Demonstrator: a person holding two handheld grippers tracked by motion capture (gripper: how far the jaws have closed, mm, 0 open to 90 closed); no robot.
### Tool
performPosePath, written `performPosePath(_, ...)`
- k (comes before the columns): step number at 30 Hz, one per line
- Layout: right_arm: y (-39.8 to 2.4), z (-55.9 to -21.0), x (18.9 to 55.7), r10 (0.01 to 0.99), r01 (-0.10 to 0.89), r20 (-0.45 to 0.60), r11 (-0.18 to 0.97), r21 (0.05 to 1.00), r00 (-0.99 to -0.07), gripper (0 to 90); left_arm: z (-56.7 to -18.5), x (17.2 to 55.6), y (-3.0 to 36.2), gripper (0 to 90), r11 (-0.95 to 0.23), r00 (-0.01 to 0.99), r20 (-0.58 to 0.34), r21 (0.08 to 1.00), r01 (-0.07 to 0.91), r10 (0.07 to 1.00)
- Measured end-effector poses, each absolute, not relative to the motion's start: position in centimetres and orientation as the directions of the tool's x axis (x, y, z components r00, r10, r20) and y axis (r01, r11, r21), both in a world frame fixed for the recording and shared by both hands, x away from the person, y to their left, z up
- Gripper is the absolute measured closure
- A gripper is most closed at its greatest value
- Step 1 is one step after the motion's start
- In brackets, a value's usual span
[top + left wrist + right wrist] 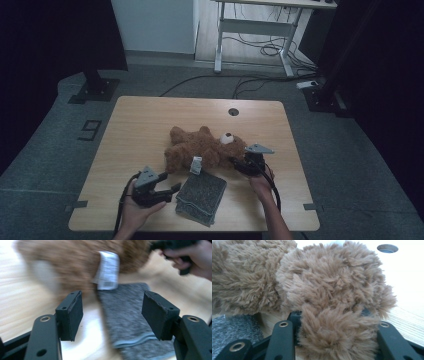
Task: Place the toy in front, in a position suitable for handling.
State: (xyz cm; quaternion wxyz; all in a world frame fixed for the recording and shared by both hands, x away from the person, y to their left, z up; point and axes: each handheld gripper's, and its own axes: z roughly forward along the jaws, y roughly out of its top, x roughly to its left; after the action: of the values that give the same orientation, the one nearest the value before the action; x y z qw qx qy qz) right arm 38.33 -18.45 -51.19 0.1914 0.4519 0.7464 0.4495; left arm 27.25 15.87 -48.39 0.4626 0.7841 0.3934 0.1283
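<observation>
Right then, your right gripper (239,163) was clamped on the teddy bear (202,149): in the right gripper view the brown fur (332,315) bulged up between both black jaws and hid the pads. From above, that grip sat at the bear's right end, just below its white muzzle (226,138).

Your left gripper (167,189) had its jaws spread with nothing pressed between them. In the left gripper view the two pads (155,312) stood apart over the bare wood and the grey cloth (130,325), touching neither. That view was blurred.

The bear lay on its side near the middle of the wooden table (140,125), its white tag (196,165) hanging down at the cloth's top edge. The folded grey cloth (201,197) lay flat just in front of the bear, close to your edge of the table, between your two hands. Your left gripper sat just beside the cloth's left edge.
</observation>
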Motion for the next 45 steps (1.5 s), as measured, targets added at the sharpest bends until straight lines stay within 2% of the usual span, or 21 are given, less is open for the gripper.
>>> performPosePath(4, -18.5, -51.2, 38.3, 0.847, 0.504, 0.120, 0.189, 0.843, -0.519, 54.9, -49.6, 27.9, 12.8, 29.7, -0.322, 0.688, -0.161, 0.793, 0.517, 0.707)
performPosePath(9, -18.5, -51.2, 38.3, 0.846, 0.505, 0.122, 0.188, 0.842, -0.519, 54.6, -51.1, 28.4, 10.0, 19.4, -0.367, 0.698, -0.159, 0.758, 0.539, 0.698)
performPosePath(20, -18.6, -51.3, 38.4, 0.848, 0.506, 0.130, 0.177, 0.844, -0.514, 53.7, -51.9, 28.4, 5.4, 14.7, -0.435, 0.745, -0.151, 0.730, 0.527, 0.650)
performPosePath(31, -18.6, -51.2, 38.5, 0.847, 0.510, 0.131, 0.179, 0.842, -0.515, 53.1, -54.2, 28.8, 3.2, 10.2, -0.498, 0.736, -0.094, 0.678, 0.540, 0.670)
performPosePath(36, -18.5, -51.2, 38.4, 0.849, 0.510, 0.127, 0.183, 0.840, -0.513, 52.7, -54.7, 28.3, 2.8, 16.2, -0.545, 0.734, 0.014, 0.679, 0.492, 0.679)
performPosePath(39, -18.5, -51.2, 38.4, 0.849, 0.509, 0.126, 0.183, 0.841, -0.513, 52.6, -54.6, 28.3, 3.0, 19.6, -0.537, 0.727, 0.012, 0.683, 0.495, 0.686)
performPosePath(42, -18.5, -51.2, 38.4, 0.849, 0.508, 0.126, 0.181, 0.842, -0.512, 52.4, -54.5, 28.4, 3.5, 29.2, -0.527, 0.721, 0.013, 0.691, 0.494, 0.693)
performPosePath(45, -18.5, -51.2, 38.5, 0.849, 0.509, 0.123, 0.187, 0.840, -0.515, 52.2, -54.5, 28.5, 4.3, 44.1, -0.516, 0.713, 0.020, 0.704, 0.488, 0.701)
